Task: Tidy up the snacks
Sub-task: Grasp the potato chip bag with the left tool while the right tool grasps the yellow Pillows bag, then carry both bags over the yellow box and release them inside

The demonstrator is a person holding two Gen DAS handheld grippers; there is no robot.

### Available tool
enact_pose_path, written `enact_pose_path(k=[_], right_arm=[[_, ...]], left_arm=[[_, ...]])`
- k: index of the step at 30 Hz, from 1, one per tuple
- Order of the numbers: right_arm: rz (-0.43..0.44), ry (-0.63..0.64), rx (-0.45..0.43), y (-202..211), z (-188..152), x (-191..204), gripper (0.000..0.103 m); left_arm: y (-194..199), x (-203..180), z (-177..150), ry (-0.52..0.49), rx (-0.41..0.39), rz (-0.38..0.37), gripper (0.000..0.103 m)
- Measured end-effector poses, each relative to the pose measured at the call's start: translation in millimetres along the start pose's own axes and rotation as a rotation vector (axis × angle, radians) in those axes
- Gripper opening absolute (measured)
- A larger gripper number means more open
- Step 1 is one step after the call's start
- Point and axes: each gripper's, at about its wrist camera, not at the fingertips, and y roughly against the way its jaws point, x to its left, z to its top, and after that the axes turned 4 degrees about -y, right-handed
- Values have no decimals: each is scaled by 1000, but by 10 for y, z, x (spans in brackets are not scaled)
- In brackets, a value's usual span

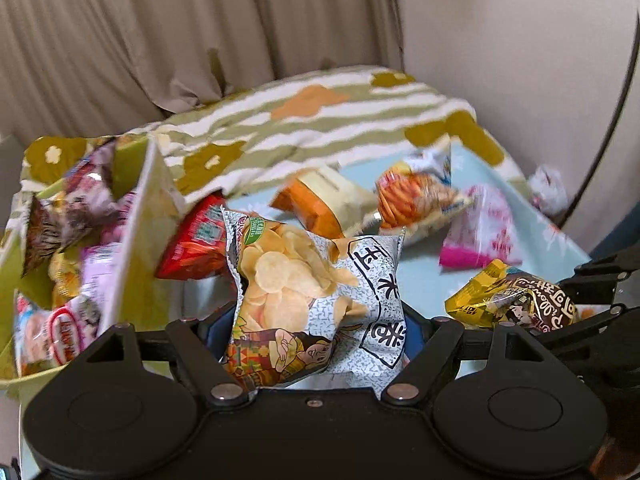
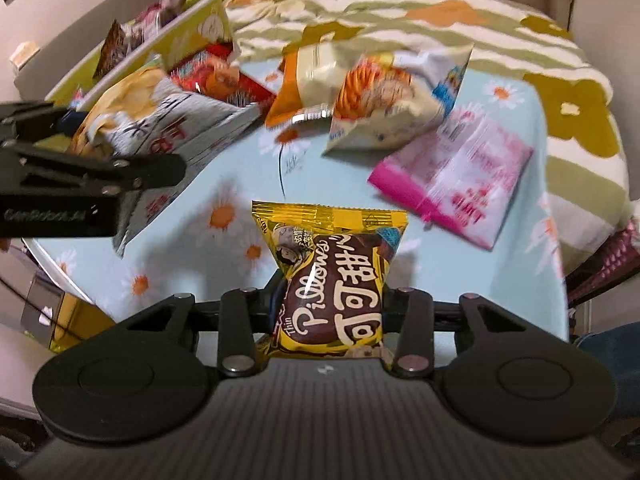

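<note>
My left gripper point(image 1: 316, 336) is shut on a grey-white corn chip bag point(image 1: 312, 296) and holds it above the table; it also shows in the right wrist view point(image 2: 160, 120). My right gripper point(image 2: 328, 312) is shut on a yellow and brown Pillows cocoa bag point(image 2: 332, 284), which also shows in the left wrist view point(image 1: 516, 300). A green box point(image 1: 132, 248) at the left holds several snack bags. On the light blue daisy tablecloth point(image 2: 500, 216) lie a red bag point(image 1: 192, 248), an orange and cream bag point(image 2: 308, 76), a white bag with orange sticks point(image 2: 400, 96) and a pink bag point(image 2: 460, 176).
A green, white and orange patterned blanket point(image 1: 320, 120) lies behind the table, with beige curtains point(image 1: 160, 32) beyond. The left gripper's black body point(image 2: 80, 184) reaches in from the left of the right wrist view. The table's right edge drops off near a dark patterned item point(image 2: 616, 256).
</note>
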Motion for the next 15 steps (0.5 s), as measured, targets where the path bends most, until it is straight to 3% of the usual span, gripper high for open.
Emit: enact_pose_path(k=[7, 15], right_arm=[[32, 21, -83, 318, 263, 200, 56], [97, 86, -187, 493, 714, 706, 56]], left_arm=[[487, 321, 68, 119, -74, 90, 82], [839, 946, 74, 225, -129, 214, 82]])
